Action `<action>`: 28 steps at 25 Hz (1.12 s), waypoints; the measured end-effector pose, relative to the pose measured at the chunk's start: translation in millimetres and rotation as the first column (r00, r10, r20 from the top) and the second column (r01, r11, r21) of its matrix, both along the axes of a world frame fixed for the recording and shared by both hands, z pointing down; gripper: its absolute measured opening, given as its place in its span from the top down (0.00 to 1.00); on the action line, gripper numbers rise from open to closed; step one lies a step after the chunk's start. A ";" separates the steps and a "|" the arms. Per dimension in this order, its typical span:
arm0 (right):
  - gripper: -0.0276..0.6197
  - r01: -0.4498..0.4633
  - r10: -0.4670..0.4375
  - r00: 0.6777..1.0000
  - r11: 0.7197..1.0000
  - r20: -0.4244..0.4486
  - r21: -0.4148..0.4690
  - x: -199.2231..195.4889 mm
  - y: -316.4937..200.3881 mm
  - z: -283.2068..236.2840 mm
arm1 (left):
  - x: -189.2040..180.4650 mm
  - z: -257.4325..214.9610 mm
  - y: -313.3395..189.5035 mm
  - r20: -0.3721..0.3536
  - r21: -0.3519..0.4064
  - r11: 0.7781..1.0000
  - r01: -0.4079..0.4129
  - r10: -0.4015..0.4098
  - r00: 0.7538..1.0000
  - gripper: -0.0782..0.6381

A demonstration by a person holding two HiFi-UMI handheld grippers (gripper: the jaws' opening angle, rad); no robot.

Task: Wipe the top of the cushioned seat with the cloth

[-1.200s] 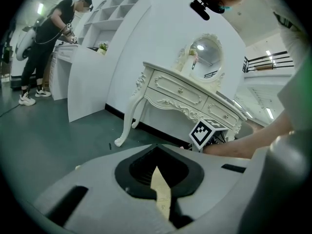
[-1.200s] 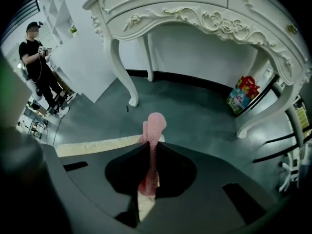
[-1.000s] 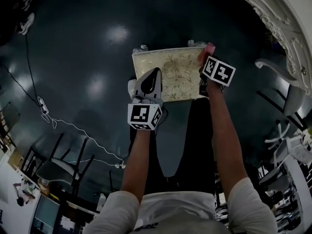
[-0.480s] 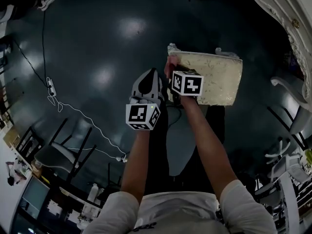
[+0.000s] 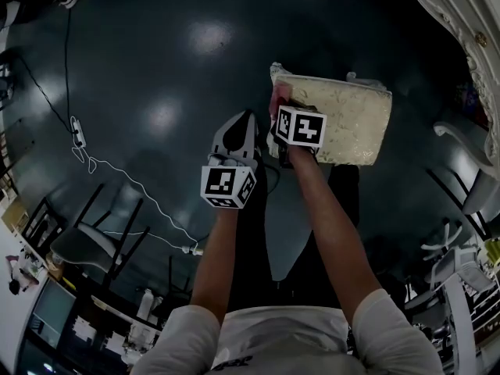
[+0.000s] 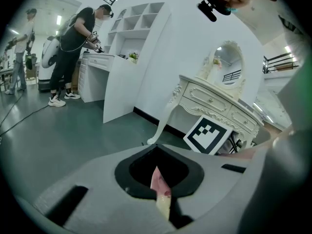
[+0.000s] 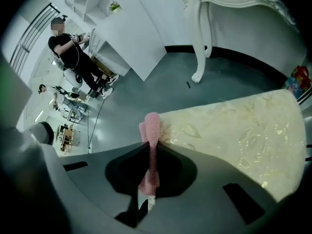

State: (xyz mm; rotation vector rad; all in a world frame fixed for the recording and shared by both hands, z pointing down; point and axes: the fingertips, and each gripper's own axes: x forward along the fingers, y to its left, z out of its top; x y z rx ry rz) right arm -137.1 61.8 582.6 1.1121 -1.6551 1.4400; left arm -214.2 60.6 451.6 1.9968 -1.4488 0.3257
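The cushioned seat [image 5: 351, 116] is cream with a leaf pattern and stands on the dark floor ahead of me. My right gripper [image 5: 280, 106] is over the seat's left edge, shut on a pink cloth [image 5: 281, 94]. In the right gripper view the cloth [image 7: 151, 140] stands pinched between the jaws of the right gripper [image 7: 150, 130], its top resting on the seat [image 7: 239, 135] at the corner. My left gripper [image 5: 247, 118] hangs just left of the seat over the floor. Its jaws are shut with nothing held. In the left gripper view the left gripper [image 6: 157, 172] points at the room.
An ornate white dressing table [image 5: 461, 30] stands to the right of the seat, also the dressing table [image 6: 219, 99] with a mirror. A cable [image 5: 117, 182] trails across the floor at left. Dark chairs [image 5: 86, 248] stand lower left. A person [image 6: 73, 48] works at a far counter.
My right gripper carried the cloth across the seat top from its far right corner to its left edge. The left gripper stayed put.
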 end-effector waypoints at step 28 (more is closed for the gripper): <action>0.92 -0.235 0.263 0.940 0.961 -0.217 0.149 324.8 -0.6 -9.7 | 233.1 14.1 0.6 -0.141 0.006 0.978 -0.210 0.209 0.968 0.88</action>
